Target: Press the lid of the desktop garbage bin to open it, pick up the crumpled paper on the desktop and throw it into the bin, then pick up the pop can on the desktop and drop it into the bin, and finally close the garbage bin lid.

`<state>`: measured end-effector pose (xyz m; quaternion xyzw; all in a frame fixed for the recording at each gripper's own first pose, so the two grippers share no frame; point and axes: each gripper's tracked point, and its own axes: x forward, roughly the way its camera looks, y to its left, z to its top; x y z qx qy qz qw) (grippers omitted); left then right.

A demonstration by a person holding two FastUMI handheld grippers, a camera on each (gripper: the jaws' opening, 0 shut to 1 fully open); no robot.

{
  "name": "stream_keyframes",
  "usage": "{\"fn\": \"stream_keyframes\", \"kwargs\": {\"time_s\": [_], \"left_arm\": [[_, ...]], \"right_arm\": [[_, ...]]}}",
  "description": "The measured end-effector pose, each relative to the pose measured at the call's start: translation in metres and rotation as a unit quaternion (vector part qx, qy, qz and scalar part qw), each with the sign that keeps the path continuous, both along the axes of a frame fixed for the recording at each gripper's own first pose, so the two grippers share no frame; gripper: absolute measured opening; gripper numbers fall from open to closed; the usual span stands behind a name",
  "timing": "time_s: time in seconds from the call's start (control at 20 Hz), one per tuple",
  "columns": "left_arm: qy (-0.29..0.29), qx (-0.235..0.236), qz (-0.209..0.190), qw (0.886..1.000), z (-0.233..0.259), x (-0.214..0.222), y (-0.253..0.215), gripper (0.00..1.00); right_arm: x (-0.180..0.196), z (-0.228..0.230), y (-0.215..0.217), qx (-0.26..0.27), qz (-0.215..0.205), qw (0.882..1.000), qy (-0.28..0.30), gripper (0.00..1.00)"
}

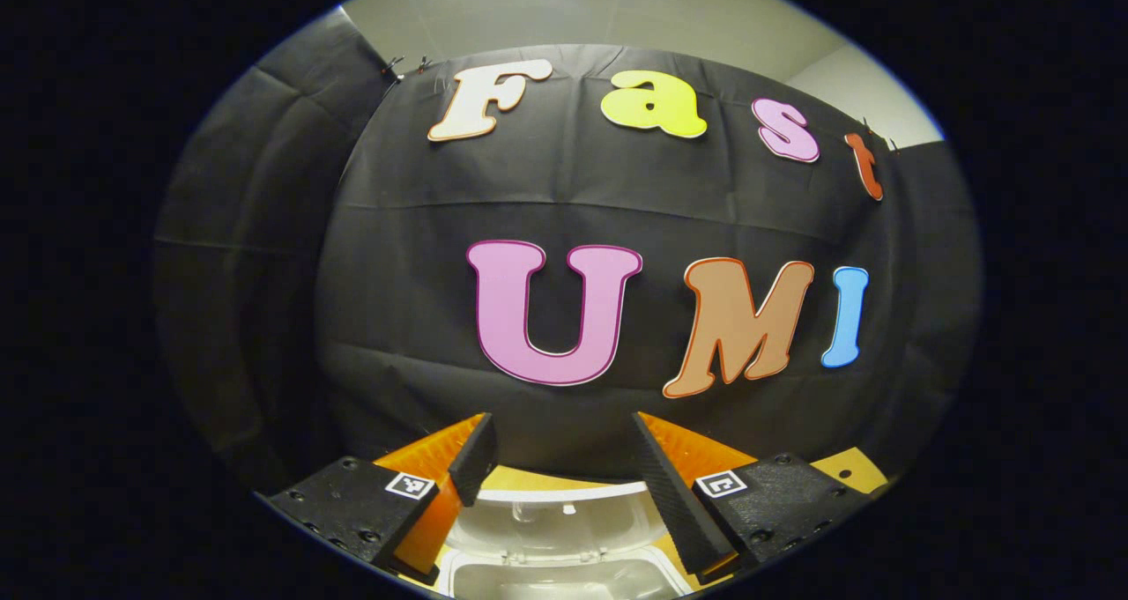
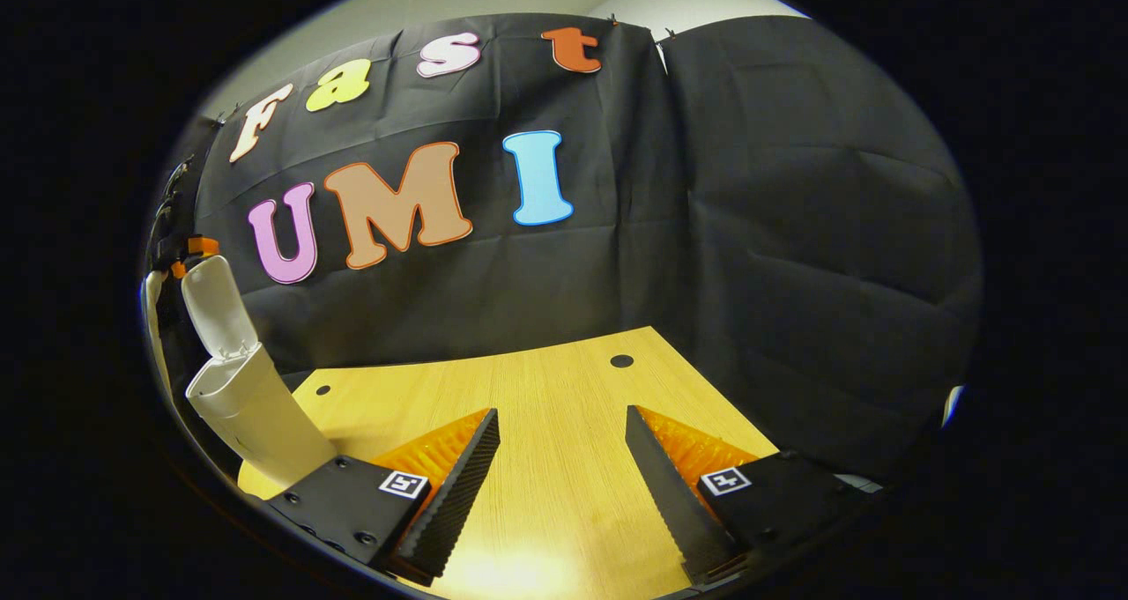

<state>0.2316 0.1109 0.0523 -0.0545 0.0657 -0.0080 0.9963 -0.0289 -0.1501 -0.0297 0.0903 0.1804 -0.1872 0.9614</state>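
Left gripper view: left gripper (image 1: 564,485) is hovering above the open garbage bin (image 1: 564,574), jaws spread wide, gripping nothing.
Right gripper view: right gripper (image 2: 564,472) is hanging over the bare desktop (image 2: 564,388), jaws wide, empty; the bin is standing far left, lid (image 2: 216,305) raised.
Handling: the lid is looking light, rigid plastic, probably best pushed at its free edge.

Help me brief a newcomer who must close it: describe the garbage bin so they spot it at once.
Start at the wooden table before the black cloth wall. At its left edge, in the right gripper view, stands the garbage bin. It is tall, white and narrow, its hinged lid flipped upright.
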Motion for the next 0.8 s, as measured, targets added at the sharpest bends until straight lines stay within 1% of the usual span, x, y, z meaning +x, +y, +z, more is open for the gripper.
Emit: {"fn": "stream_keyframes", "kwargs": {"time_s": [0.15, 0.35, 0.55, 0.7, 0.75, 0.8], "left_arm": [[-0.008, 0.002, -0.003, 1.000, 0.001, -0.023, -0.004, 0.93], [-0.023, -0.017, -0.004, 1.000, -0.006, -0.073, -0.014, 0.93], [-0.027, 0.012, 0.022, 0.999, -0.026, -0.117, -0.011, 0.92], [-0.028, 0.008, 0.017, 0.999, -0.039, -0.138, -0.022, 0.92], [-0.023, 0.008, 0.017, 1.000, -0.047, -0.144, -0.025, 0.93], [-0.017, 0.012, 0.019, 1.000, -0.055, -0.148, -0.027, 0.92]], "right_arm": [[0.003, -0.002, 0.003, 0.002, 0.005, 1.000, 0.002, 0.96], [0.009, 0.003, 0.007, -0.008, 0.014, 1.000, -0.001, 0.96], [0.021, 0.009, 0.011, -0.015, 0.029, 0.999, -0.002, 0.96], [0.027, 0.013, 0.016, -0.024, 0.040, 0.999, -0.003, 0.96], [0.030, 0.014, 0.016, -0.025, 0.044, 0.999, -0.004, 0.96], [0.032, 0.014, 0.019, -0.025, 0.048, 0.999, -0.004, 0.96]]}}
